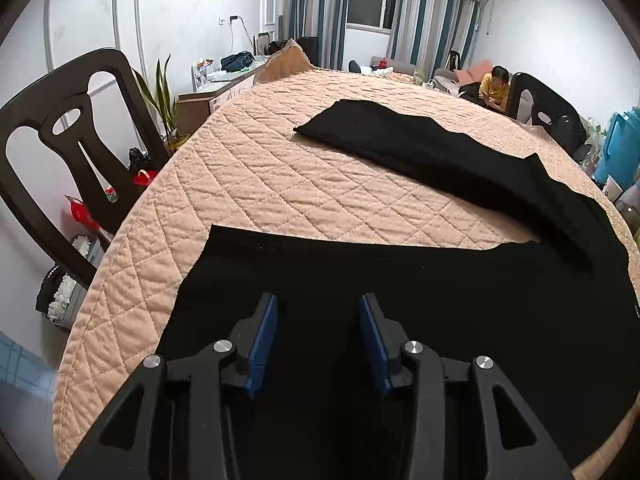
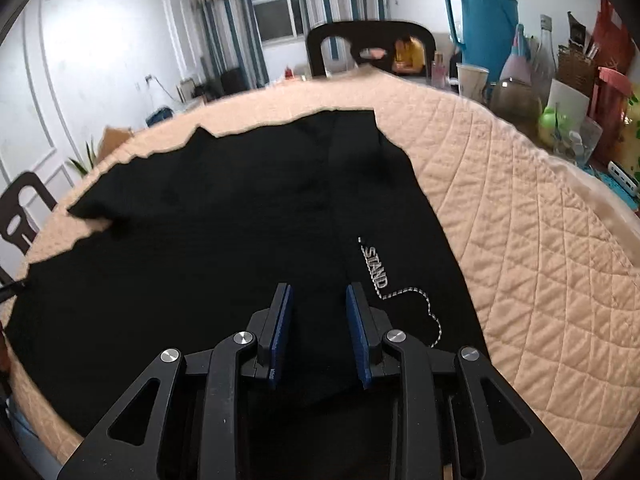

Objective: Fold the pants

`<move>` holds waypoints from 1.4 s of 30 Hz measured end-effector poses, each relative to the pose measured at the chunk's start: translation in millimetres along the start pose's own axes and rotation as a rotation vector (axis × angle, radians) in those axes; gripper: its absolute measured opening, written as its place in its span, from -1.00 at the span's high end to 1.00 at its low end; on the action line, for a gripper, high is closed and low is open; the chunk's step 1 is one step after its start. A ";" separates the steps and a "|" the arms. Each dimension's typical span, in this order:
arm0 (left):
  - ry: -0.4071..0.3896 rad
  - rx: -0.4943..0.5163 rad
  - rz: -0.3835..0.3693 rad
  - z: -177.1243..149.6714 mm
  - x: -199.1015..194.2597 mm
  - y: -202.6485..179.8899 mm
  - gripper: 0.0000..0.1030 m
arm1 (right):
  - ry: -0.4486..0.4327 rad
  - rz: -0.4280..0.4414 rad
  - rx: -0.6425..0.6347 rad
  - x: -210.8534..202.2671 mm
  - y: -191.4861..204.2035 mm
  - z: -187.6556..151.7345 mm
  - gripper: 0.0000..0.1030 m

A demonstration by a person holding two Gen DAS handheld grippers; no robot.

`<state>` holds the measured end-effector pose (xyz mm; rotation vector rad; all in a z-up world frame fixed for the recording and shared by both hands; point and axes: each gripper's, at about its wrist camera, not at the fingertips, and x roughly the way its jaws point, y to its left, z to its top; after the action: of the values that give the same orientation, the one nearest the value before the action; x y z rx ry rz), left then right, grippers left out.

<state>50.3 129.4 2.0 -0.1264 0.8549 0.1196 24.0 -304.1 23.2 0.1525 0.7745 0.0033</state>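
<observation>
Black pants lie spread on a table covered with a peach quilted cloth. In the left wrist view one leg stretches away across the table and the near leg lies under my left gripper, which is open and empty just above the fabric. In the right wrist view the pants show white "STAND" lettering near the waist. My right gripper is open and empty above the waist area, left of the lettering.
Dark wooden chairs stand at the left and at the far side. A blue thermos, bottles, cups and jars crowd the table's right end. A person in yellow sits beyond.
</observation>
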 end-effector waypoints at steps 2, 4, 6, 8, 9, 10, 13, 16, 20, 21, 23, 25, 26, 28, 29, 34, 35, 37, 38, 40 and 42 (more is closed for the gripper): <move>-0.003 0.005 0.012 -3.4 -3.5 -1.0 0.12 | -0.005 -0.003 0.008 -4.3 -2.5 -2.8 0.45; -0.005 0.005 0.013 -6.1 -7.7 -2.4 0.10 | -0.010 -0.001 0.008 -9.1 -2.4 -5.7 0.43; -0.007 0.006 0.008 -8.9 -11.9 -3.7 0.10 | -0.014 -0.003 0.004 -13.3 -1.2 -8.2 0.43; -0.010 0.014 0.005 -11.0 -14.9 -6.0 0.10 | -0.015 0.002 0.001 -16.7 0.0 -10.0 0.43; -0.012 0.018 0.003 -12.8 -16.8 -7.4 0.10 | -0.017 0.007 0.000 -18.2 0.6 -10.4 0.43; -0.014 0.024 0.001 -13.9 -18.2 -9.5 0.09 | -0.019 0.010 -0.003 -19.0 1.6 -10.2 0.42; -0.017 0.048 -0.011 -18.7 -20.5 -15.9 0.04 | -0.017 0.021 -0.016 -17.4 6.9 -12.2 0.42; -0.021 0.078 -0.003 -20.9 -17.2 -22.0 -0.05 | 0.009 0.013 -0.027 -8.0 6.8 -15.0 0.42; -0.019 0.079 0.002 -19.4 -19.3 -24.0 -0.06 | 0.002 0.019 -0.021 -11.1 5.4 -12.6 0.42; -0.019 0.079 0.000 -19.5 -20.3 -24.5 -0.06 | 0.001 0.018 -0.023 -11.9 6.2 -12.4 0.42; -0.022 0.086 -0.004 -20.0 -22.6 -26.8 -0.06 | -0.004 0.018 -0.029 -14.1 8.2 -11.5 0.42; -0.025 0.095 -0.013 -20.0 -24.4 -31.0 -0.06 | -0.007 0.029 -0.032 -15.7 10.6 -11.4 0.42; -0.027 0.099 -0.017 -20.1 -25.3 -32.9 -0.06 | -0.008 0.037 -0.037 -16.4 12.9 -10.7 0.42; -0.030 0.111 -0.024 -19.9 -26.8 -37.9 -0.06 | -0.008 0.047 -0.050 -17.1 17.7 -10.6 0.42; -0.031 0.118 -0.028 -19.3 -27.3 -40.6 -0.06 | -0.007 0.052 -0.058 -17.1 20.3 -10.1 0.42; -0.012 0.148 -0.058 -17.4 -24.3 -51.8 -0.06 | 0.010 0.084 -0.089 -10.4 32.4 -4.4 0.41; -0.007 0.157 -0.060 -16.5 -23.2 -54.1 -0.06 | 0.014 0.090 -0.097 -8.1 35.3 -2.4 0.40; 0.000 0.177 -0.063 -13.4 -21.5 -58.9 -0.06 | 0.021 0.105 -0.113 -4.4 41.3 2.1 0.37; 0.002 0.185 -0.066 -10.9 -21.2 -61.1 -0.06 | 0.025 0.117 -0.122 -2.2 44.8 5.6 0.35; 0.002 0.204 -0.071 -3.2 -22.0 -65.6 -0.06 | 0.034 0.136 -0.139 1.7 50.6 12.9 0.30; -0.008 0.232 -0.068 6.6 -23.5 -71.6 -0.06 | 0.043 0.146 -0.161 6.0 57.3 22.5 0.28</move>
<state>51.1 58.6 28.7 0.0628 0.8490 -0.0430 47.0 -250.2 42.8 0.0555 0.8009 0.2075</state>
